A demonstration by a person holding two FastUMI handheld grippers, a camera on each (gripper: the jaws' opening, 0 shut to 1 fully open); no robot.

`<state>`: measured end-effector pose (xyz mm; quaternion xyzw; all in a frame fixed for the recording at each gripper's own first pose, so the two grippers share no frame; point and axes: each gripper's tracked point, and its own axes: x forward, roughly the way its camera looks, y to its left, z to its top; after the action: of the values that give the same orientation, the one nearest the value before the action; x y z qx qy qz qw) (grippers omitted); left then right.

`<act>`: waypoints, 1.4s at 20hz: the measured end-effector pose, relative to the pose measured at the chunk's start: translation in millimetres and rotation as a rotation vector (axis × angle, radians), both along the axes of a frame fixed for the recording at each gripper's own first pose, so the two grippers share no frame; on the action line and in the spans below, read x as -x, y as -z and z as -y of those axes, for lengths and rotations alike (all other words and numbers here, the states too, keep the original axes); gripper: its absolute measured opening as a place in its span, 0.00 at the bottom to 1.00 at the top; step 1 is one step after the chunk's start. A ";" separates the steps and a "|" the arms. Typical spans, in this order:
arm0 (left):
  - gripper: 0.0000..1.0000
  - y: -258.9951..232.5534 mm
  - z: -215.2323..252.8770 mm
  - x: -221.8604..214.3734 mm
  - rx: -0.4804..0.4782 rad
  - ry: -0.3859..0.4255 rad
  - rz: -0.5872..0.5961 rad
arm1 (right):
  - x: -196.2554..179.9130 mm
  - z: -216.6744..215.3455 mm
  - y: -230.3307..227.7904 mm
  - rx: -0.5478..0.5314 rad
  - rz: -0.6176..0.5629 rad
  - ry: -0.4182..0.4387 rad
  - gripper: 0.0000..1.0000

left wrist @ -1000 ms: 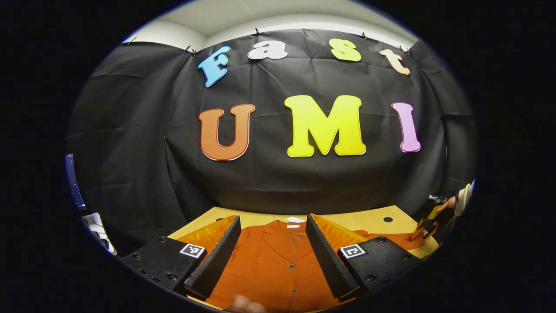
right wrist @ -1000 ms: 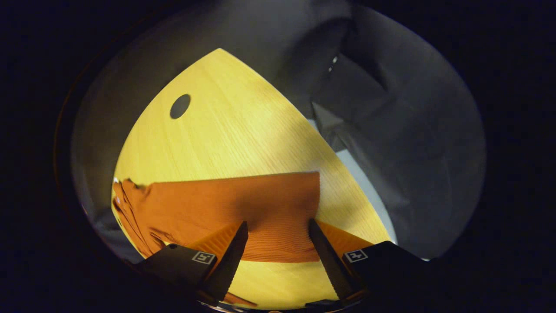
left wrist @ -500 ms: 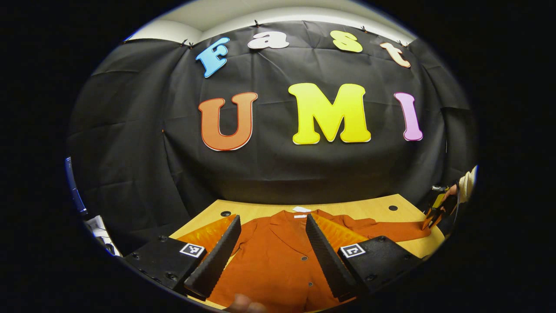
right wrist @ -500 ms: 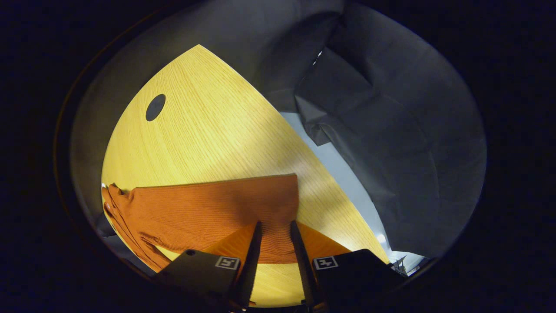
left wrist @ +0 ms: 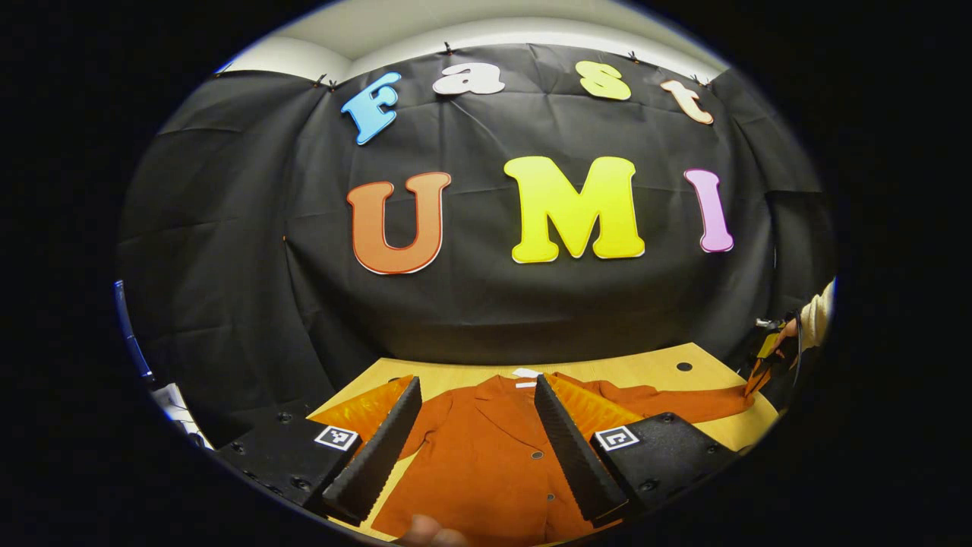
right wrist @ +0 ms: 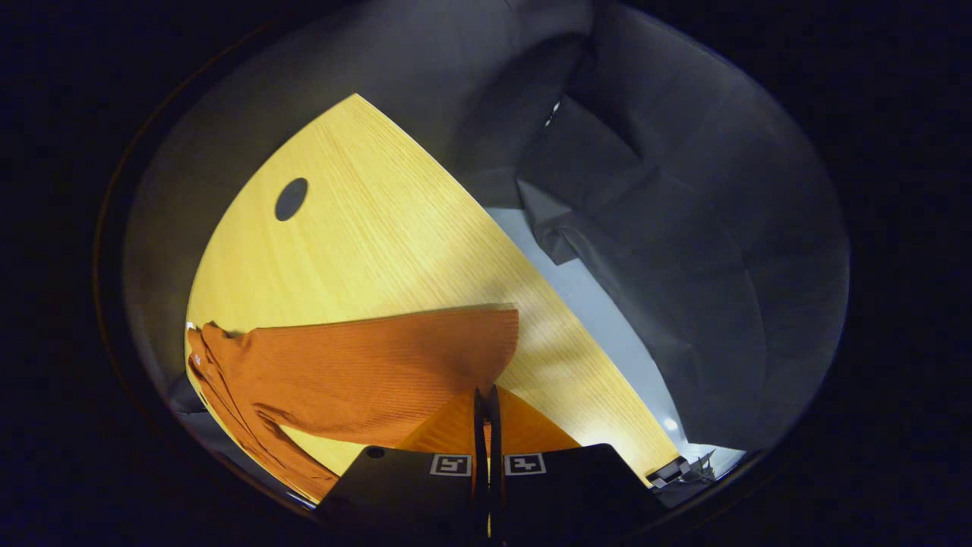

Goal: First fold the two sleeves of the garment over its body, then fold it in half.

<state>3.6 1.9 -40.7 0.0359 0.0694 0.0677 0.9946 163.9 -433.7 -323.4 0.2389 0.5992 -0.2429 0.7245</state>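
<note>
Orange cardigan (left wrist: 486, 456) lies flat on the desk (right wrist: 380, 251) ahead of my left gripper (left wrist: 478, 448), fingers wide. My right gripper (right wrist: 486, 425) has its fingers pinched on the sleeve (right wrist: 380, 365) cuff, ready, I judge, for folding inward.

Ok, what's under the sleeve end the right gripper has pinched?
Bare wooden table lies under and around the sleeve. The right gripper is closed on its cuff, which looks slightly lifted. Whatever lies directly beneath the cloth is covered.
</note>
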 end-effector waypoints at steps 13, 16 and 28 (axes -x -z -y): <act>0.98 28.6 -75.6 4.0 0.039 0.003 0.016 | -93.6 -227.6 -185.8 -0.028 0.315 -0.323 0.01; 0.98 33.7 -100.9 7.9 0.041 -0.009 0.022 | -98.2 -351.8 -205.1 -0.114 0.362 -0.471 0.01; 0.98 65.7 -204.2 69.8 -0.011 -0.092 0.022 | -74.5 -690.8 -49.3 -0.239 0.150 -0.841 0.01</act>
<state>-66.2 206.1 -106.4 0.0375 0.0598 0.1139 0.9910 238.3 257.2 -274.1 0.0733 0.6140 0.1618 0.7691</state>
